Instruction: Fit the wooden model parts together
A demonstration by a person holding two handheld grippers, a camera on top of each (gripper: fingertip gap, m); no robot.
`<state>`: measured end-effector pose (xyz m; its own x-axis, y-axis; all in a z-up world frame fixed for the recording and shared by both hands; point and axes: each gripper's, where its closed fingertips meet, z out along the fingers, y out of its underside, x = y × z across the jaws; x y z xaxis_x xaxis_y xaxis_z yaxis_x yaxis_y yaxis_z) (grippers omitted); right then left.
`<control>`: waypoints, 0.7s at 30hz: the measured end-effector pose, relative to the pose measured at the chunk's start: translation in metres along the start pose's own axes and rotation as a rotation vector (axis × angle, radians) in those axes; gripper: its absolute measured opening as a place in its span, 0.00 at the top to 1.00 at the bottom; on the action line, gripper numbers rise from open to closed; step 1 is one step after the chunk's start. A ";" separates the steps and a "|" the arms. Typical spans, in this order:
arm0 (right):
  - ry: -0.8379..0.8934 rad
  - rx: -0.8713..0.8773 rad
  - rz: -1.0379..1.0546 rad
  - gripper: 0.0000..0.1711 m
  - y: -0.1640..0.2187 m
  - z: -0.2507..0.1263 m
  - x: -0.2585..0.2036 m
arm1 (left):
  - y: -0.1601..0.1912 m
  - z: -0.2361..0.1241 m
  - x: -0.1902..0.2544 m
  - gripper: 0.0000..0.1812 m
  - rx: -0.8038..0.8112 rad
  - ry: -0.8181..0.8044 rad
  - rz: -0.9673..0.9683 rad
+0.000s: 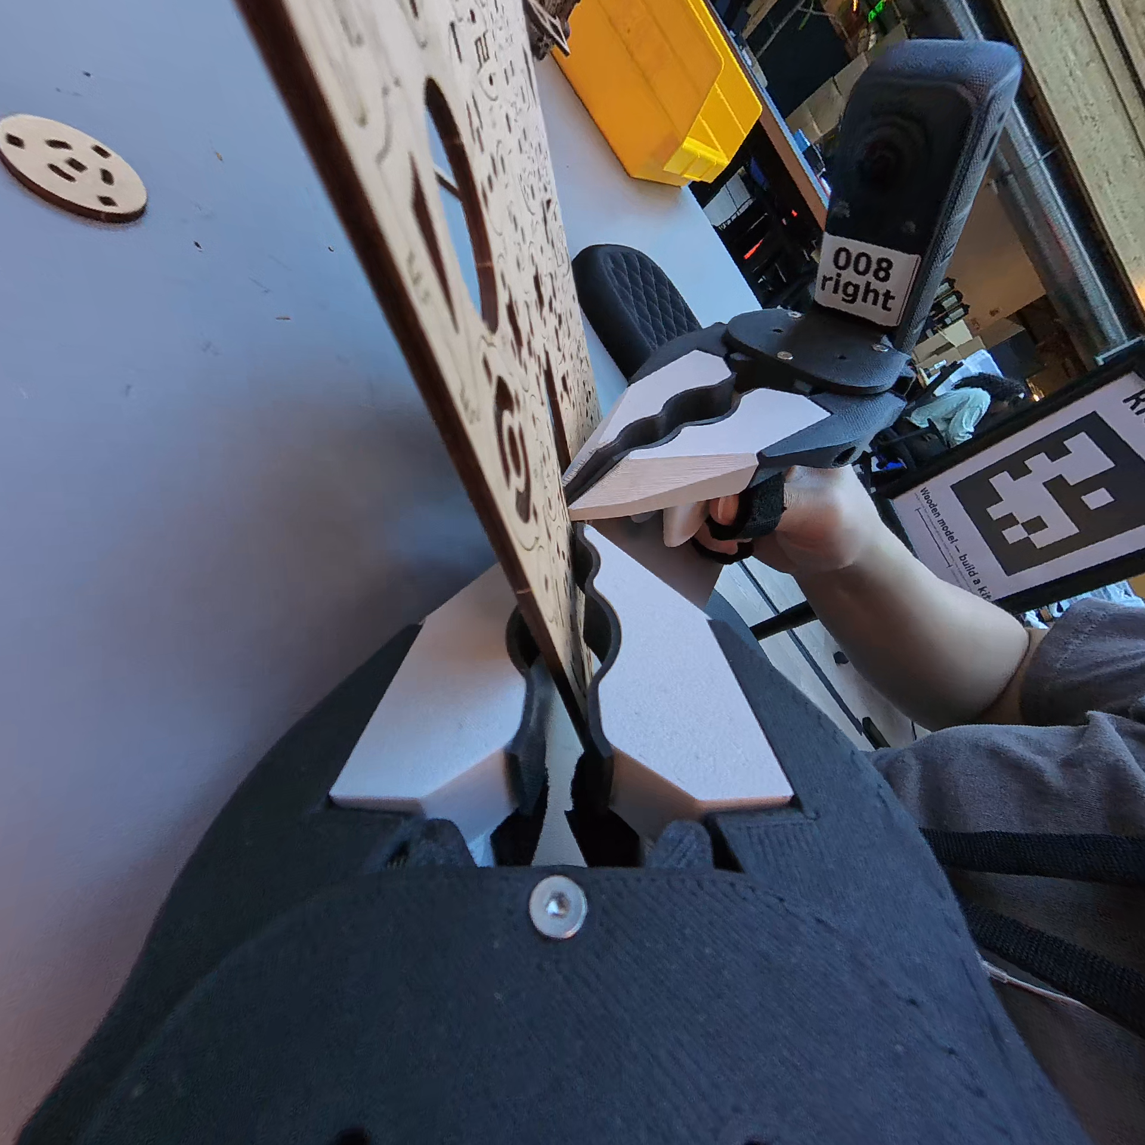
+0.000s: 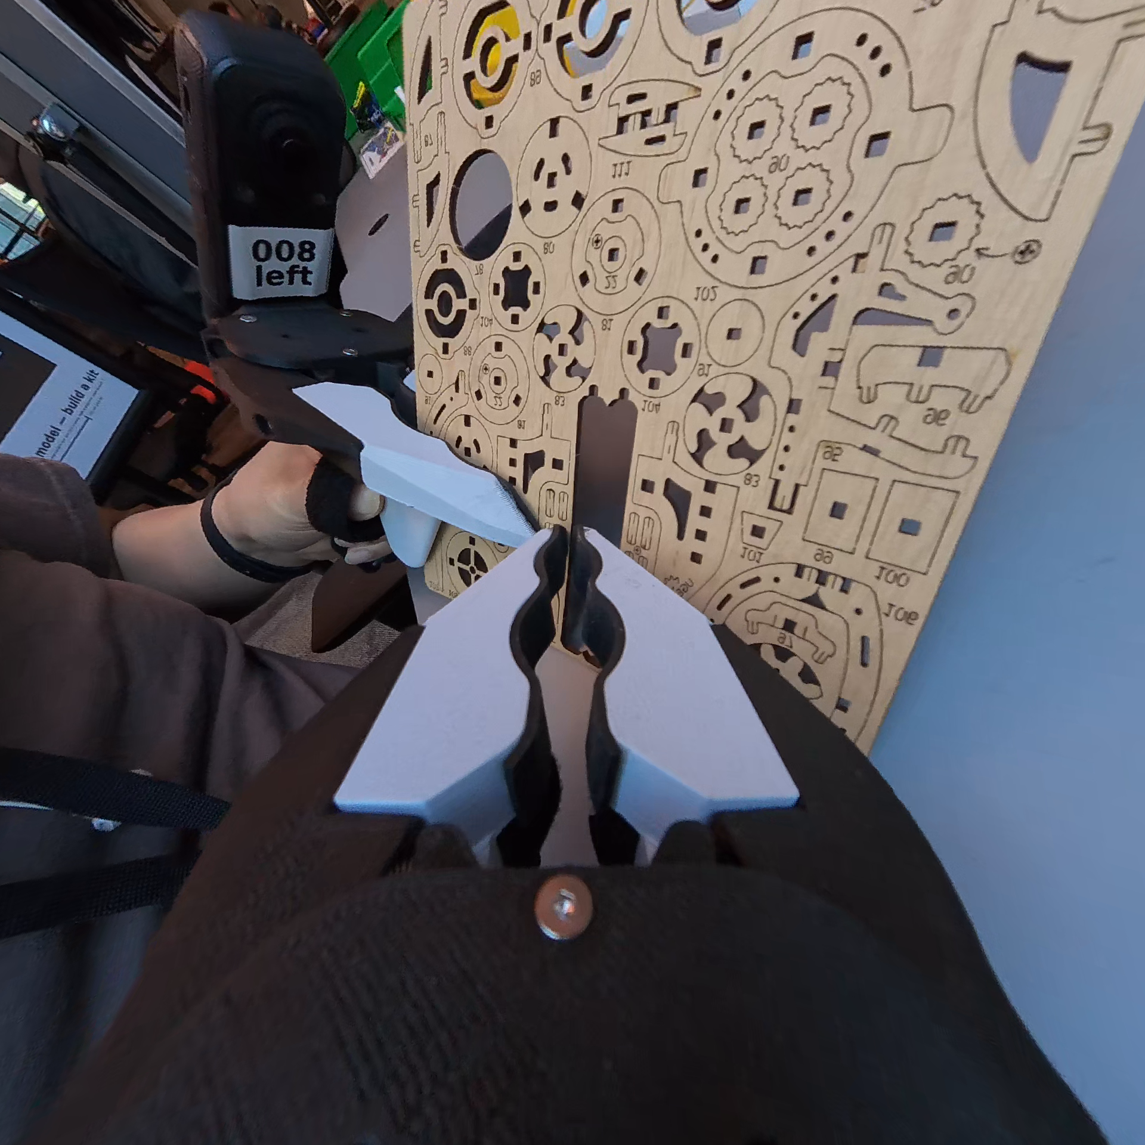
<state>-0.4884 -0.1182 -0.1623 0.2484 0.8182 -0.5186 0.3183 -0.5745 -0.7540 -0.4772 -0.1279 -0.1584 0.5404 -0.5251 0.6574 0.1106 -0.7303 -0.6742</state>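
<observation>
The left tongs point(image 1: 573, 561) are clamped on the lower edge of a laser-cut wooden sheet point(image 1: 495, 297), which stands upright between their two white fingers point(image 1: 458, 700) and rises away from them, tilted to the left in the left wrist view. The right tongs point(image 2: 567, 545) reach in from the other face of the sheet, their tips against the wood. In the right wrist view a thin dark strip point(image 2: 604, 458), seemingly a long part still seated in its slot in the sheet, runs up from between the tips of the right tongs, which are closed on its lower end. The sheet's face beyond them is dense with cut gears, discs and brackets, several holes already vacant.

Left of the left tongs, well apart from the sheet, a round wooden disc point(image 1: 73, 168) with small slots lies flat on the grey desk point(image 1: 155, 403). Beyond the sheet, to the right, a yellow bin point(image 1: 663, 93) sits on the desk. A hand point(image 1: 799, 526) grips the handle of the right tongs; another hand point(image 2: 279, 514) holds the left pair.
</observation>
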 end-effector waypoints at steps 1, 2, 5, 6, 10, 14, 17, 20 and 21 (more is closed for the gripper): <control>-0.004 0.005 0.003 1.00 0.000 0.001 -0.001 | -0.001 0.000 0.000 1.00 0.004 0.002 -0.001; -0.010 0.008 0.005 0.99 0.000 0.001 -0.002 | -0.001 -0.001 0.001 1.00 0.008 0.007 -0.001; -0.104 0.079 0.053 1.00 -0.009 -0.006 -0.009 | -0.007 -0.002 0.009 1.00 0.038 0.082 -0.010; -0.122 0.080 0.068 1.00 -0.009 -0.007 -0.010 | -0.008 -0.002 0.009 0.99 0.039 0.094 -0.017; -0.058 0.037 -0.028 0.99 -0.006 -0.004 -0.008 | -0.007 -0.002 0.006 1.00 0.028 0.088 -0.047; -0.056 0.028 -0.033 0.99 -0.005 -0.003 -0.008 | -0.006 -0.002 0.006 1.00 0.026 0.081 -0.041; -0.034 0.008 -0.077 0.99 -0.001 -0.002 -0.010 | -0.004 -0.003 0.005 0.99 0.012 0.091 -0.070; -0.026 0.001 -0.089 0.99 0.000 -0.001 -0.009 | -0.002 -0.004 0.005 0.99 0.004 0.084 -0.075; -0.017 -0.005 -0.075 0.99 0.000 0.000 -0.008 | -0.002 -0.003 0.004 1.00 0.002 0.066 -0.064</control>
<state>-0.4905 -0.1247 -0.1587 0.2079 0.8592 -0.4674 0.3397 -0.5116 -0.7892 -0.4781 -0.1298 -0.1537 0.4759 -0.5048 0.7202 0.1453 -0.7625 -0.6304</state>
